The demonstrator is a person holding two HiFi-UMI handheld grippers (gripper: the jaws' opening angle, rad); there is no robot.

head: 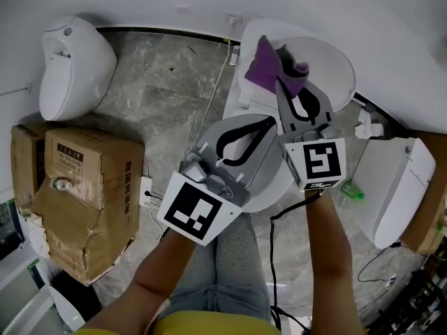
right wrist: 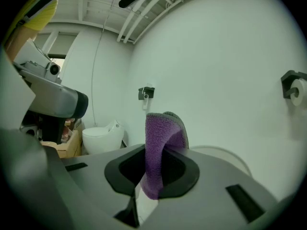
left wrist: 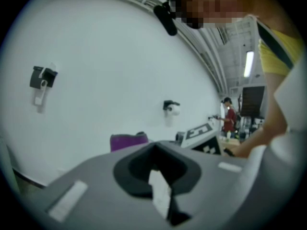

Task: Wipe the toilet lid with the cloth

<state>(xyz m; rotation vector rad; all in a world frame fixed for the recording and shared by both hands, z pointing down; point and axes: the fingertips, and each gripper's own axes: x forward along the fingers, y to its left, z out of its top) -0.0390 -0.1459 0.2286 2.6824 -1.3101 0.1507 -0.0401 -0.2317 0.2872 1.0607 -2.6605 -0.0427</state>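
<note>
Pinching the fuzzy purple cloth over the white toilet lid, right gripper could lose it while rubbing; left gripper is closed, empty.

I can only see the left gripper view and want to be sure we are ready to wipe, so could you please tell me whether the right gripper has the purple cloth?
Observer: Yes, the right gripper is shut on the purple cloth, which stands folded between its jaws.
Operator: Thank you. Where is the cloth relative to the toilet lid?
Observer: In the head view it shows against the left part of the white toilet lid. I cannot tell whether they touch.
Operator: What stands on the floor to the left?
Observer: A crumpled cardboard box stands there.
</note>
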